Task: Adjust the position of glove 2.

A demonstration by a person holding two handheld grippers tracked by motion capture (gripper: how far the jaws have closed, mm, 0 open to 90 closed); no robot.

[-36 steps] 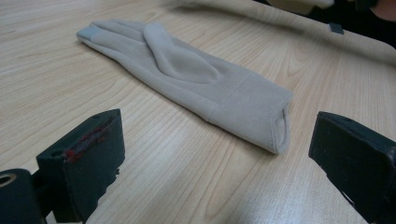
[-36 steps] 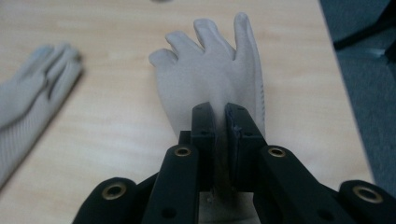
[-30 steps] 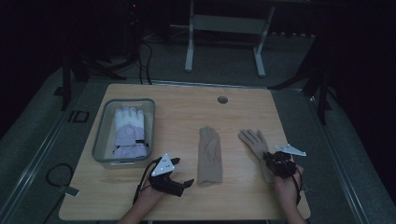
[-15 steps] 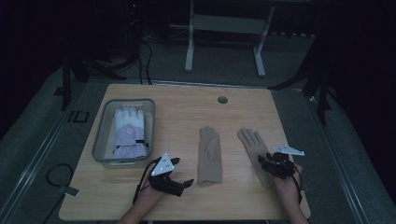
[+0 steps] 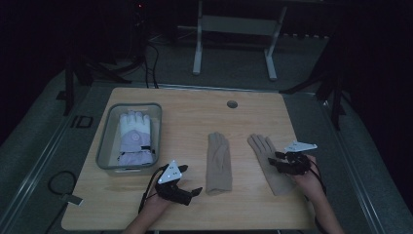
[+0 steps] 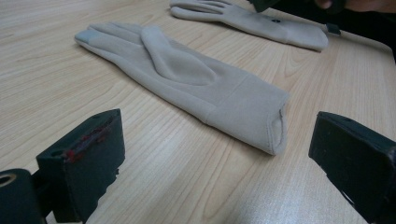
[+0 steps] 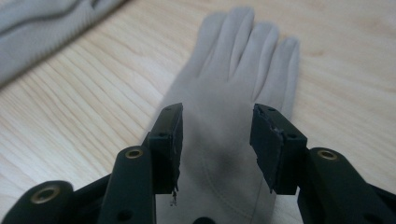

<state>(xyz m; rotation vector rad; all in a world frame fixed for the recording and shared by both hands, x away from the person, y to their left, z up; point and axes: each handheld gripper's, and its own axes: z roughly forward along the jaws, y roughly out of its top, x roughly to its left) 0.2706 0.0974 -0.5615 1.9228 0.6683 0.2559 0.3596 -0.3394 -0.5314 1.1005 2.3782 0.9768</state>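
Gloves lie flat on the desk: one beige glove (image 5: pixel 218 162) near the middle of the front edge, its mate (image 5: pixel 269 163) toward the right edge, fingers pointing to the far side. A tray (image 5: pixel 104 146) by the left edge holds a white and lilac glove (image 5: pixel 133 138). The step in hand looks like a pick of the right-hand glove; it would go best if the jaws came down on the palm and pinched only a fold of cloth, clear of the wood. The right gripper (image 7: pixel 215 140) hovers over that palm, jaws partly apart, gripping nothing. The left gripper (image 6: pixel 219 158) stands wide open and empty, aimed at the middle glove's cuff, apart from it.
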